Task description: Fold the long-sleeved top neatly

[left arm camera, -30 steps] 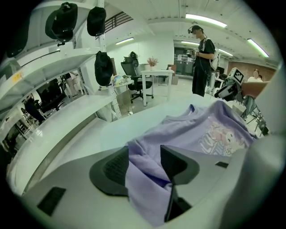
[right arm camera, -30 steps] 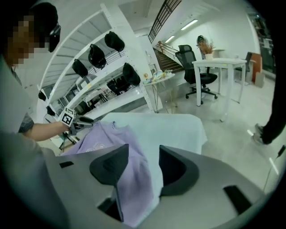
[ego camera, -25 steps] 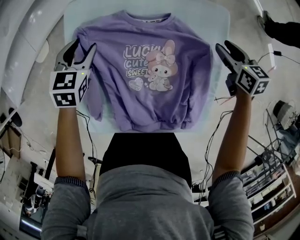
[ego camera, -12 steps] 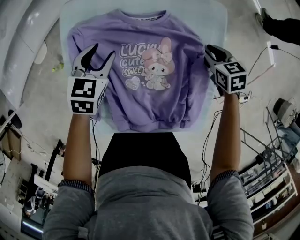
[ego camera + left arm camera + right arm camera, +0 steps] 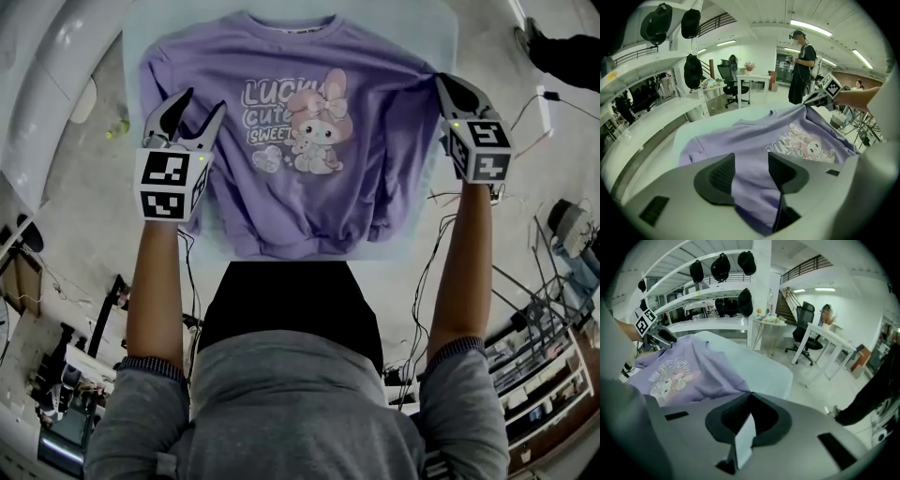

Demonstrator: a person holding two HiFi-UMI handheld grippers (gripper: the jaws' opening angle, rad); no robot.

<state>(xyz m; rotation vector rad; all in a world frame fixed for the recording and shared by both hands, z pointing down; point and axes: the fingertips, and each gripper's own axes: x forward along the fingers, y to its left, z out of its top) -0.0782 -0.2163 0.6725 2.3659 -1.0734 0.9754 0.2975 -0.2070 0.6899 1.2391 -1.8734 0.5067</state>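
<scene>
Right claw (image 5: 441, 84) has just been closing, pinching the purple sweatshirt (image 5: 281, 211); left gripper view shows it tented. Left claw (image 5: 202, 101) gapes, pale surface (image 5: 433, 37) beneath.

The purple top (image 5: 281, 206) lies face up, its bunny picture (image 5: 319, 127) showing. Neck at 12 o'clock, hem at 6. Its 3 o'clock edge is pulled up.

Bright, even light; fisheye-warped edges with dark vignetting.
</scene>
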